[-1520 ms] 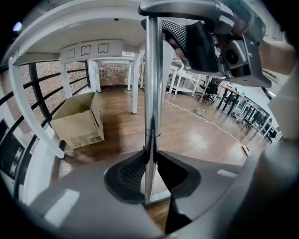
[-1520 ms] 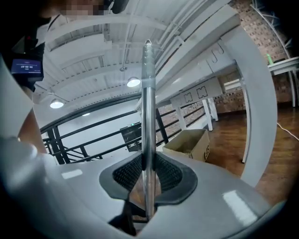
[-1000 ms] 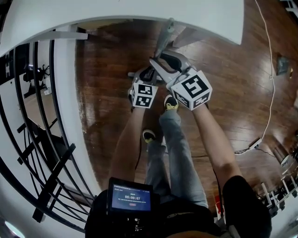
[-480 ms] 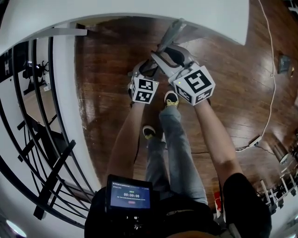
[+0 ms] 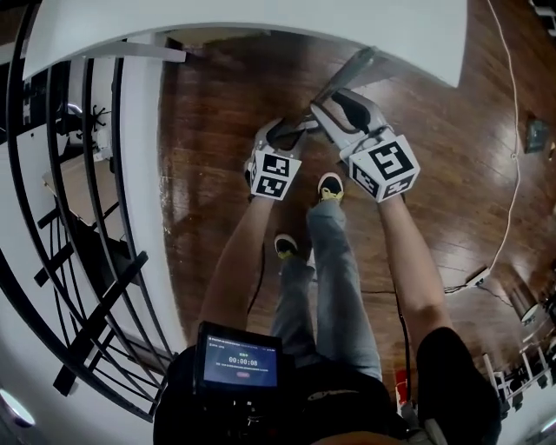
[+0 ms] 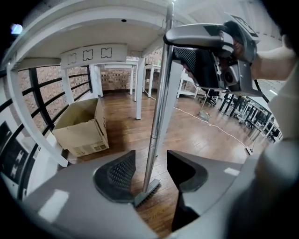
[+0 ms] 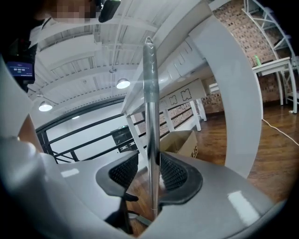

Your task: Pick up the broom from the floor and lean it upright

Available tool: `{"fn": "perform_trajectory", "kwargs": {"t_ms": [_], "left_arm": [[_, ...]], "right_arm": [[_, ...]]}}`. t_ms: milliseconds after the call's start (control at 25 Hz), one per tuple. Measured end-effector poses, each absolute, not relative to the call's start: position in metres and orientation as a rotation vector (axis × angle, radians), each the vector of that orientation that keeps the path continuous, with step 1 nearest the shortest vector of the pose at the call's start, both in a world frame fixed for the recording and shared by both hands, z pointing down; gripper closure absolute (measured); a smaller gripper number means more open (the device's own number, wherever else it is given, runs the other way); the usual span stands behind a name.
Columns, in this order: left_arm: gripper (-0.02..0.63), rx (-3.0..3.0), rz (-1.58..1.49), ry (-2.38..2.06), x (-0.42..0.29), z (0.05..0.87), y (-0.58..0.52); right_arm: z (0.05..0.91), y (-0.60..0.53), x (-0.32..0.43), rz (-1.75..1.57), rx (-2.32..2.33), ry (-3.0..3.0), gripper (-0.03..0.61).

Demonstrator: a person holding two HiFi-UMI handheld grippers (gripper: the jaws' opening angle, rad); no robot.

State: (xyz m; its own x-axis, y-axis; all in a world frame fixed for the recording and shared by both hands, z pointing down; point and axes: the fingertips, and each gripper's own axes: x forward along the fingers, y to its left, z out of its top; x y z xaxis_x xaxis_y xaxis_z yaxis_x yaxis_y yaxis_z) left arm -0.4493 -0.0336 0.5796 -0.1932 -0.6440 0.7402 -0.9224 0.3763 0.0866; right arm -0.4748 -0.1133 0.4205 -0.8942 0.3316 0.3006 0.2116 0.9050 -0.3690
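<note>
Silver metal-poled broom (image 6: 158, 107) stands upright between the jaws of the left gripper (image 6: 149, 169) and the right gripper (image 7: 148, 172). Both have just been opening, the left wider, and neither clamps it.

Bright loft room with wood underfoot
A dark plank floor (image 5: 200, 174) is gleaming beneath a white table (image 5: 261, 22), and a black railing (image 5: 82, 226) is curving along one side. A cardboard box (image 6: 81, 126) is sitting on the boards, a brick wall (image 6: 117, 80) is showing behind, a white cable (image 5: 508, 148) is trailing across the floor, and round ceiling lights (image 7: 123, 83) are glowing.
</note>
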Motion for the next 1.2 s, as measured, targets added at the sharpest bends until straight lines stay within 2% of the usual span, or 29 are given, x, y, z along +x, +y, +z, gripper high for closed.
{"fn": "perform_trajectory", "kwargs": {"t_ms": [200, 440, 520, 560, 600, 800, 1000, 1200], "left_arm": [[0.395, 1.375, 0.531, -1.929, -0.443, 0.551, -0.005], [0.423, 1.303, 0.390, -2.014, -0.436, 0.497, 0.032], [0.549, 1.279, 0.307, -2.084, -0.430, 0.456, 0.045], [0.598, 1.278, 0.268, -2.126, -0.430, 0.430, 0.051], [0.600, 1.284, 0.232, -2.169, -0.430, 0.404, 0.057], [0.600, 1.342, 0.049, -2.344, -0.402, 0.268, 0.110], [0.600, 1.437, -0.008, -2.446, -0.317, 0.128, 0.184], [0.600, 1.577, -0.016, -2.466, -0.232, 0.036, 0.258]], "right_arm": [[0.410, -0.124, -0.471, 0.491, -0.332, -2.723, 0.426], [0.397, -0.129, -0.455, 0.480, -0.308, -2.676, 0.428], [0.391, -0.129, -0.430, 0.480, -0.302, -2.645, 0.455], [0.386, -0.127, -0.415, 0.462, -0.297, -2.635, 0.525], [0.379, -0.125, -0.402, 0.433, -0.293, -2.630, 0.575], [0.289, -0.065, -0.319, 0.300, -0.300, -2.659, 0.575], [0.162, 0.030, -0.218, 0.307, -0.279, -2.742, 0.575], [0.052, 0.135, -0.144, 0.273, -0.294, -2.884, 0.575]]}}
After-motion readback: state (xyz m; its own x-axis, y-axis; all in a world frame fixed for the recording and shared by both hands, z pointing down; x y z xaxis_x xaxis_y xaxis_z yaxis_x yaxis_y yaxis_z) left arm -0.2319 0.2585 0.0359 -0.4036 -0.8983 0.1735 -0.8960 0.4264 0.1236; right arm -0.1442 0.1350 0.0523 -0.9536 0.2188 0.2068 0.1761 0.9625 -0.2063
